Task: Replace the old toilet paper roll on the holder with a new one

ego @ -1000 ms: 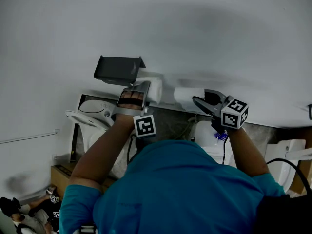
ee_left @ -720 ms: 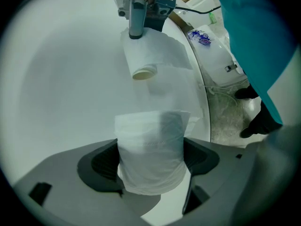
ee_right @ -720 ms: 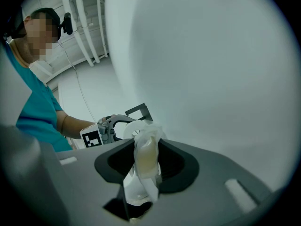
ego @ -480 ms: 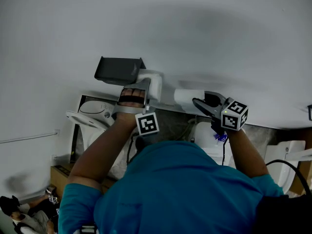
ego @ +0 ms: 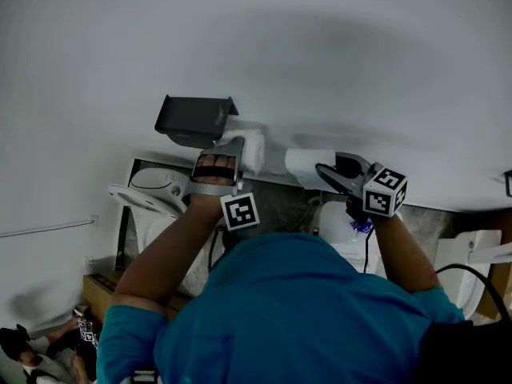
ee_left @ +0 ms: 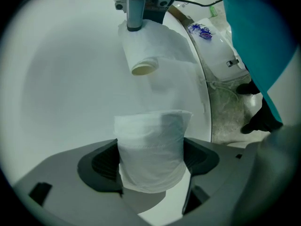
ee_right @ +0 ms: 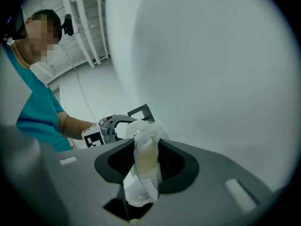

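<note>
left gripper point(ee_left: 150, 163): fingers point(ee_left: 102, 166) grip white roll point(ee_left: 150, 138) | right gripper point(ee_right: 147, 169): pinches squashed roll point(ee_right: 143, 138) (core point(ee_right: 146, 157) showing)

Bathroom corner, plain white wall.
Most of the head view is filled by the white wall point(ego: 336, 62), evenly lit, with soft shadows only. Below it a strip of dark speckled floor point(ego: 280, 206) is seen, with a white toilet point(ego: 152, 186) at the left and a second white fixture point(ego: 340, 226) near the middle. A cardboard box point(ego: 100, 285) is set low left. White pipes point(ee_right: 87, 27) are seen overhead.
</note>
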{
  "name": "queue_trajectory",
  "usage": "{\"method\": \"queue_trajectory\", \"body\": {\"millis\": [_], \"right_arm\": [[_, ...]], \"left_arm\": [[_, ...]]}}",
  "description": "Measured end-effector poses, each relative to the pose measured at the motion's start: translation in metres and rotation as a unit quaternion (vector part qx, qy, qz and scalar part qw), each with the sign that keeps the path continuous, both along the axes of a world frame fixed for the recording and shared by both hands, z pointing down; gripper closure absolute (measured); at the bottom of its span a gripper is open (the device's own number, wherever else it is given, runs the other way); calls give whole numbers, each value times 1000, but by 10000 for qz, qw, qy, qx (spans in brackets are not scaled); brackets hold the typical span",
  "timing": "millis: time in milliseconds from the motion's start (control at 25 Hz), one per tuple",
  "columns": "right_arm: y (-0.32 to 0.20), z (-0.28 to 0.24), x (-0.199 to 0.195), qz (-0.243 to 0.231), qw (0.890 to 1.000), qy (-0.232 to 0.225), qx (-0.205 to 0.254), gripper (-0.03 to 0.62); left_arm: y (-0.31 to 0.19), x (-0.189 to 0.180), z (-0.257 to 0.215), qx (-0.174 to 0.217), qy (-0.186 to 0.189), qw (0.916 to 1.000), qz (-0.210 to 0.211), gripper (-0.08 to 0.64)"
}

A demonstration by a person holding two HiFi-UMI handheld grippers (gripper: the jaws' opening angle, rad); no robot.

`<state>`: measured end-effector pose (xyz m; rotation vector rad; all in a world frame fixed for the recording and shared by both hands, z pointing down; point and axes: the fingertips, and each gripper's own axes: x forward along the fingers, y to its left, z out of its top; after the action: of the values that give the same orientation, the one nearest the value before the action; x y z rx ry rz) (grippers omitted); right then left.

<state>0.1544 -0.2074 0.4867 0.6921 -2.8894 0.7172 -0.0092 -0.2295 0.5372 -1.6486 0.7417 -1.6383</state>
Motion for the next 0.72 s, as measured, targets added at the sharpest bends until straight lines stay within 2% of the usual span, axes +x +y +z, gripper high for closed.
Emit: {"method": "queue_trajectory", "body": {"millis": [320,720], "right_arm": [[0,0,2,-11,10000,-25,-20,460],[4,-5,1,-99,9999,-35,46,460]], "left_arm": [[15,-6,13,-159,-36,9998,-62,144],[28,-10,8,-134,16,9998,-166,144]]}}
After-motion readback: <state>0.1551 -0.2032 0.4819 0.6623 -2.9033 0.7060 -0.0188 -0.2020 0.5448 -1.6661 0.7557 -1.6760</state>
